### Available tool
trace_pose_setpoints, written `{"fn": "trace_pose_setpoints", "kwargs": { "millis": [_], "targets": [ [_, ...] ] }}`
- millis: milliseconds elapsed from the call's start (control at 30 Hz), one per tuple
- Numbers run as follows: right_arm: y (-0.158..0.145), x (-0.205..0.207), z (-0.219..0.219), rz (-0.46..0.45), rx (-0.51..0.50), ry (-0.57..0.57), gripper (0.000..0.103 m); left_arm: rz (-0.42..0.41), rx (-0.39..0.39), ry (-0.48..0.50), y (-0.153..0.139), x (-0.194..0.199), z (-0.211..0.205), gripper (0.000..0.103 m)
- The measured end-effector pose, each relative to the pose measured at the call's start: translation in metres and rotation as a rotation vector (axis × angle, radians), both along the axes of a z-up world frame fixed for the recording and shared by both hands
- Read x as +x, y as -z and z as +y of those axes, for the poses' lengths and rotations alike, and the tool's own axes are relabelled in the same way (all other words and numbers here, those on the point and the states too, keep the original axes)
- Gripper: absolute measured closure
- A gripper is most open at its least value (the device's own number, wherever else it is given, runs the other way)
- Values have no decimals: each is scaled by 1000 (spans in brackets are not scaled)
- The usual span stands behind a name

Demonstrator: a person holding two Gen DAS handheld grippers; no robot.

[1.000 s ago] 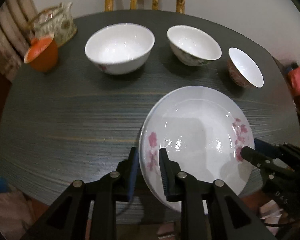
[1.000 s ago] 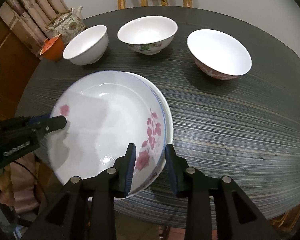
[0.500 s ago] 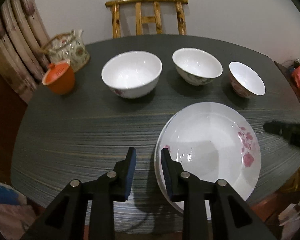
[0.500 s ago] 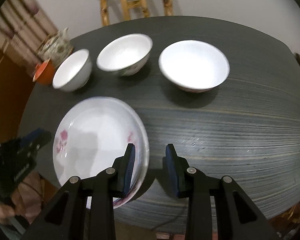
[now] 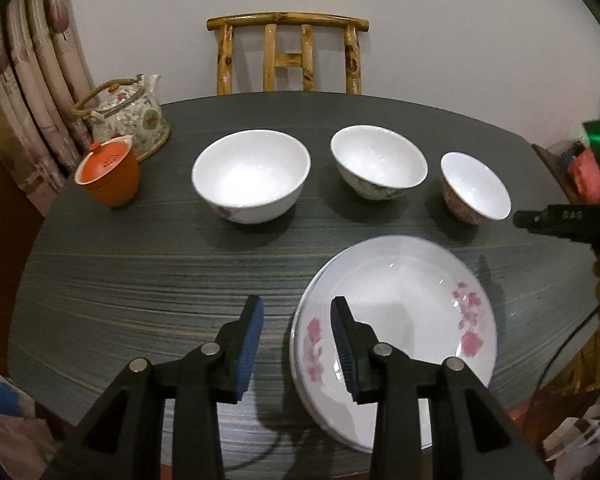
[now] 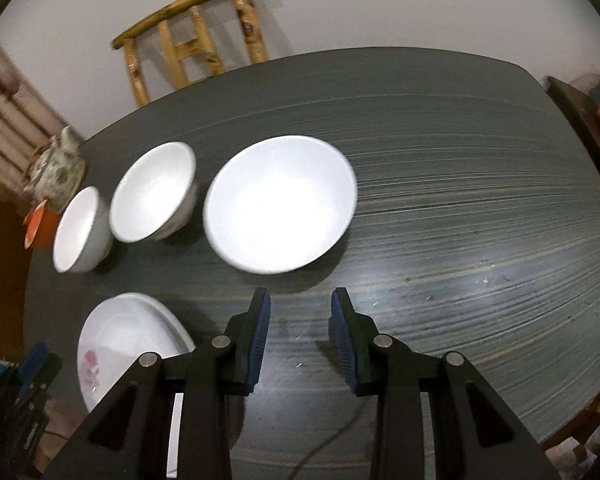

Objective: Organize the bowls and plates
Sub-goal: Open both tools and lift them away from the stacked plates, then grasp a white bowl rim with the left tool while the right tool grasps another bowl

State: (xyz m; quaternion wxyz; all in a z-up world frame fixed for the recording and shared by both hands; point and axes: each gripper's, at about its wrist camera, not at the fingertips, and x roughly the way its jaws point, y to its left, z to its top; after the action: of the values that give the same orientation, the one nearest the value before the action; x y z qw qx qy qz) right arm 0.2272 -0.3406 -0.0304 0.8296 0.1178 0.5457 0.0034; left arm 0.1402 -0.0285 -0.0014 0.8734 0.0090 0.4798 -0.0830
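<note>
Nearest the viewer, the left gripper (image 5: 296, 344) hangs over the near edge of the dark table (image 5: 140, 280); its jaws are opening, with only bare tabletop between them. A second ago those jaws pinched the near-left rim of the top plate; that rim now lies free, just right of the right-hand pad. The plate stack (image 5: 396, 320), two flower-patterned plates nested one in the other, rests flat at the near right of the table, the lower plate showing only as a thin rim around the upper.

The right gripper (image 6: 300, 340) has also left the stack: a second ago it straddled the plates' right rim, and now it stands spread and empty over bare table, with the stack (image 6: 128, 340) away to its near left. In the left wrist view only its dark tip (image 5: 556, 220) shows, at the right edge.

Beyond the plates stand three separate bowls in a row: a large white bowl (image 5: 252, 176) at the left, a middle bowl (image 5: 380, 168), and a small pink-patterned bowl (image 5: 476, 188) at the right. In the right wrist view this last bowl (image 6: 280, 204) lies directly ahead of the right gripper.

Farther left stand an orange lidded cup (image 5: 108, 176) and a flowered teapot (image 5: 128, 120); a wooden chair (image 5: 288, 56) stands behind the table.

Judgement: the plates appear stacked and released, so the bowls remain to be nested.
</note>
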Motion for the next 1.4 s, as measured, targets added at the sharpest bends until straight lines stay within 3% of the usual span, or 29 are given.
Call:
{"fn": "trace_pose_setpoints", "kwargs": {
  "millis": [233,467,633,900,967,1033,1233,1400],
  "targets": [
    [8,26,-20,10,4,19,72,90,-163,35,-11,37,-20,68],
    [18,51,-25,20,23,-11,74,197,-341,74,-12,83,-71,68],
    [27,69,-30,27,51,-24,80,237,-353,75,-2,113,-113,68],
    [43,81,-33,43,93,-67,89,324,-371,58,25,133,-146,69],
    [45,82,-32,47,112,-75,89,336,-368,49,30,138,-151,71],
    [46,83,-30,45,112,-89,90,349,-369,29,35,142,-153,81],
    [45,84,-27,32,114,-114,92,383,-372,-24,49,155,-154,91],
    [46,83,-28,22,114,-124,93,387,-351,-17,53,160,-158,92]
  ]
}}
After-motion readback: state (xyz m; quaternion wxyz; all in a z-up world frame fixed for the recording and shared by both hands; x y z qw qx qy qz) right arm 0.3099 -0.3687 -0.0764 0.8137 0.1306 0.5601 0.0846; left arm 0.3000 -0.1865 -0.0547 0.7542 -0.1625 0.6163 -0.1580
